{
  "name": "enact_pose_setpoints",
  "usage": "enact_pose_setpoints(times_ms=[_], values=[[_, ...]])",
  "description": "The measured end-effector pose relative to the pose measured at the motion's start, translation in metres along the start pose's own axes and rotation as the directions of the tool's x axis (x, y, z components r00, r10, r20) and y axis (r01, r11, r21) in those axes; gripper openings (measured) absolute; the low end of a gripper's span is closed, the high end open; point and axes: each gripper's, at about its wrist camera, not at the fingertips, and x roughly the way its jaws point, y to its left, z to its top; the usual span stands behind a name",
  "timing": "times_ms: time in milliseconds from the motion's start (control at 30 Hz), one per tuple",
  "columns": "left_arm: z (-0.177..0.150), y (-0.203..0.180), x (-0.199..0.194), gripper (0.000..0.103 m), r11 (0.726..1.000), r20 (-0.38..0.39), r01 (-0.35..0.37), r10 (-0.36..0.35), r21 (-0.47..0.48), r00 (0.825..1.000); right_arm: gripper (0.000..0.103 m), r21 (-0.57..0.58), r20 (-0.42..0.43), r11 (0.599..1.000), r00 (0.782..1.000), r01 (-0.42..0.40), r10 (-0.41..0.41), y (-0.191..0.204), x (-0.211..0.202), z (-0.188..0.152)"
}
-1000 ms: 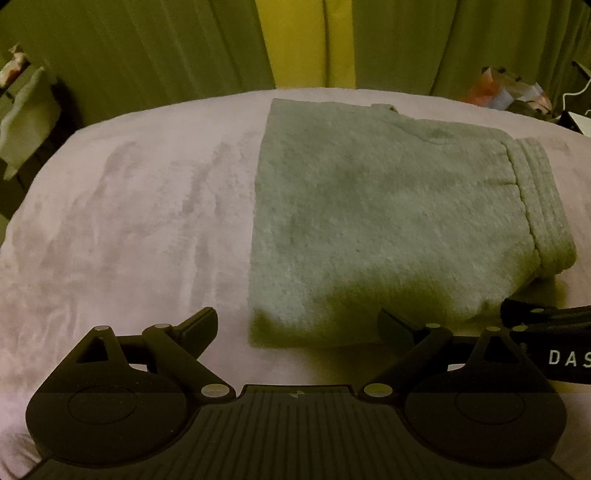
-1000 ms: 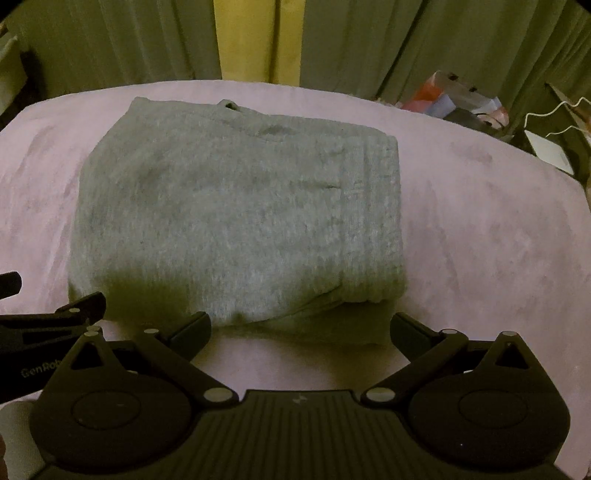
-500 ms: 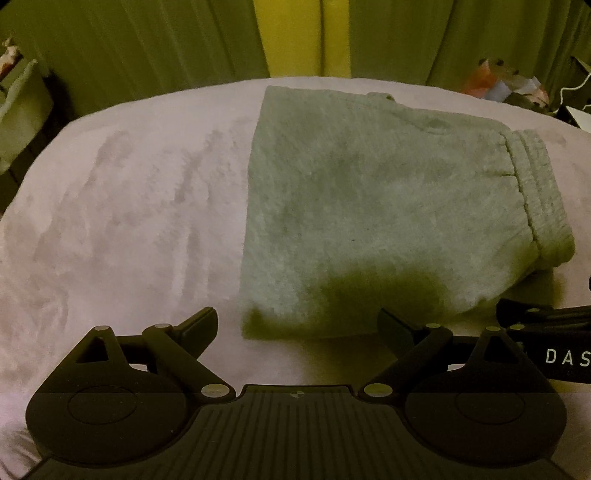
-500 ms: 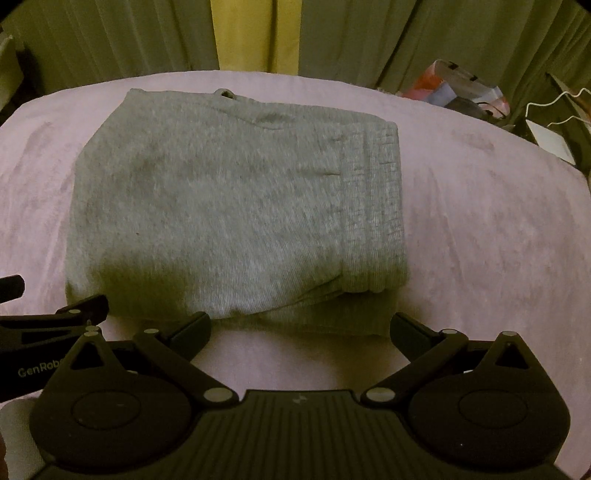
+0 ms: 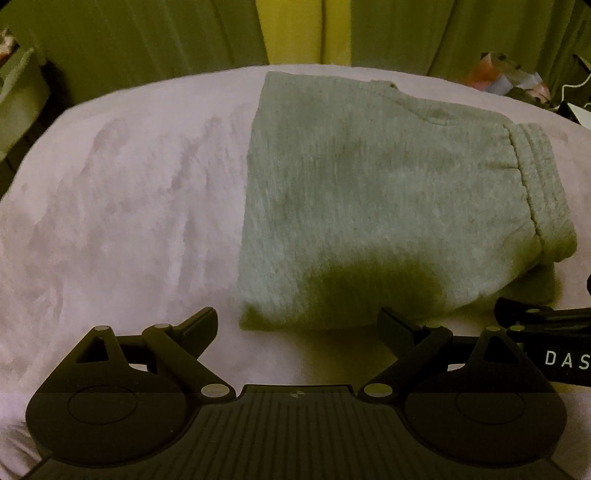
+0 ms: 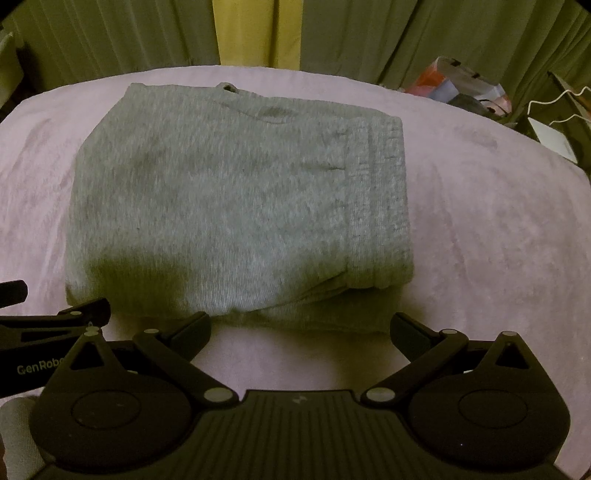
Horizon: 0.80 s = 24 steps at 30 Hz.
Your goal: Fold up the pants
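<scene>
Pale pink plush bed cover (image 5: 122, 206) spreads beneath both grippers. Left gripper (image 5: 298, 325) and right gripper (image 6: 300, 328) hover with fingers (image 5: 201, 323) spread wide, gripping nothing, just short of the folded grey knit pants (image 6: 229, 199). Green curtains (image 6: 388, 33) hang behind, clutter (image 6: 465, 88) far right.

The folded pants (image 6: 236, 206) lie on the bed (image 6: 498, 240), waistband (image 6: 384, 199) to the right. Both grippers sit side by side just before the near edge, left gripper (image 5: 297, 325) beside right gripper (image 6: 301, 328). Curtains (image 6: 369, 33) hang behind; clutter (image 6: 461, 88) sits far right.
</scene>
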Motion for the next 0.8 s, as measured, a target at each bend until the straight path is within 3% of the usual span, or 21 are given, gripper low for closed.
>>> enact_pose_setpoints(times_ms=[800], values=[[-0.0004, -0.0039, -0.0001, 0.097, 0.999, 0.012, -0.037, 0.037, 0.024, 0.999, 0.103, -0.001, -0.017, 1.000, 1.000, -0.004, 0.004, 0.0016, 0.0045, -0.0021]])
